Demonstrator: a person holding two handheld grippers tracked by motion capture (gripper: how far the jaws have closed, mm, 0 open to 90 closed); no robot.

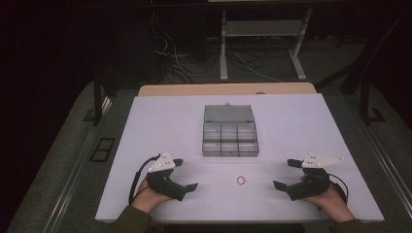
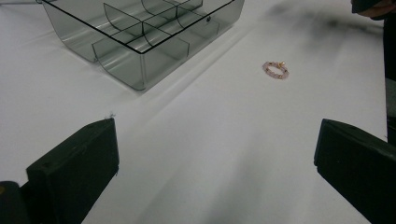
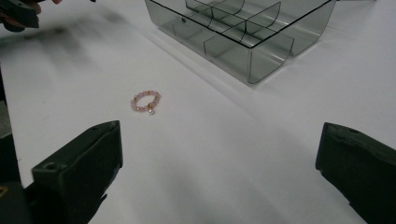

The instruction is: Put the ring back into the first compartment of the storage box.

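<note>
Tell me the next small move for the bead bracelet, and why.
Probably ease the right gripper toward the pink bead bracelet and lower its open jaws around it. The bracelet lies loose on the white table, apart from both grippers and in front of the open compartment box. In the right gripper view it lies close ahead, slightly nearer than to the left gripper.
</note>
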